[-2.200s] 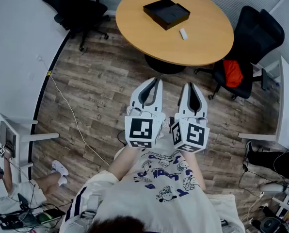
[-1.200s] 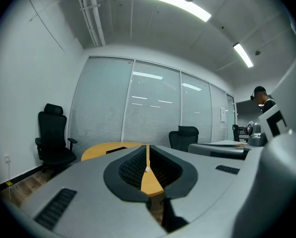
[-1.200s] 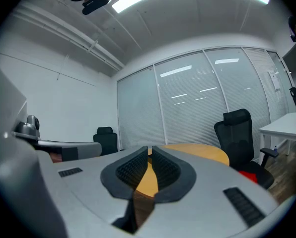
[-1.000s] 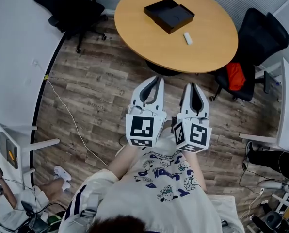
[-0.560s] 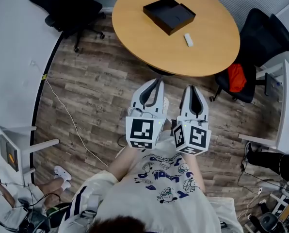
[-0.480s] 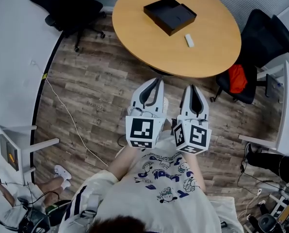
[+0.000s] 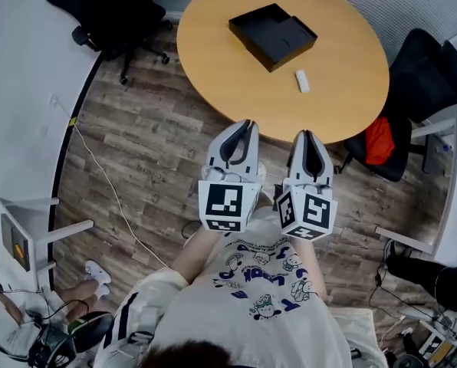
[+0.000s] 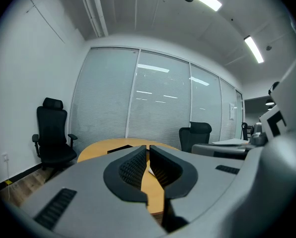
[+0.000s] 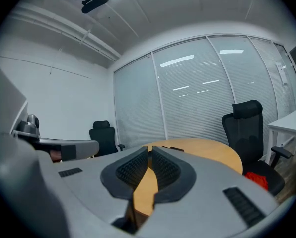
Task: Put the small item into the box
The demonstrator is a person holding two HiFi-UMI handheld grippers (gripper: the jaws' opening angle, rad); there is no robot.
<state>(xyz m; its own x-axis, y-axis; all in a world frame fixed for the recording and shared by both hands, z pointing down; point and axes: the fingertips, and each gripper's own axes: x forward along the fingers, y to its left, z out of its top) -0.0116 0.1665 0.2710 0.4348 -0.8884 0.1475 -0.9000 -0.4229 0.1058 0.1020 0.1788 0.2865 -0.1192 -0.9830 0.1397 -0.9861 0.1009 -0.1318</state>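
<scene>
**Markings.** Each gripper carries a cube with black-and-white square markers. The cube on the left gripper (image 7: 247, 124) faces you squarely, and the cube on the right gripper (image 7: 307, 134) is turned a little to the right. The blue lettering on your white printed shirt (image 7: 259, 282) is too small to read.

**Task items.** The black box (image 7: 273, 35) sits on the round table (image 7: 213, 52), near its centre, turned so that one corner points toward you. The small item (image 7: 302, 80) lies just to the right of that near corner, apart from the box, between it and the table's near right edge. Its long axis runs roughly from the near edge toward the far edge, with the far end tipped slightly left.

**Grippers.** Both grippers point almost level at the table, side by side and short of its near edge, well apart from the item. In the left gripper view the jaws of the left gripper (image 8: 148, 149) stand together at the tips with nothing between them. In the right gripper view the right gripper (image 9: 149, 150) is likewise closed and empty.

**Materials and shapes.**
- **Left office chair** (image 7: 110, 10): black, on castors.
- **Floor** (image 7: 152, 136): wood-grain planks, crossed by a thin pale cable (image 7: 106, 179).
- **Table:** smooth, light wood-toned top.
- **Box:** shallow, square, open-topped, matte.
- **Item:** white, small, oblong with rounded ends.
- **Jaw pads:** dark and ribbed, set in light grey shells.
- **Right office chair** (image 7: 435, 75): black, with something red (image 7: 378, 140) on it.
</scene>
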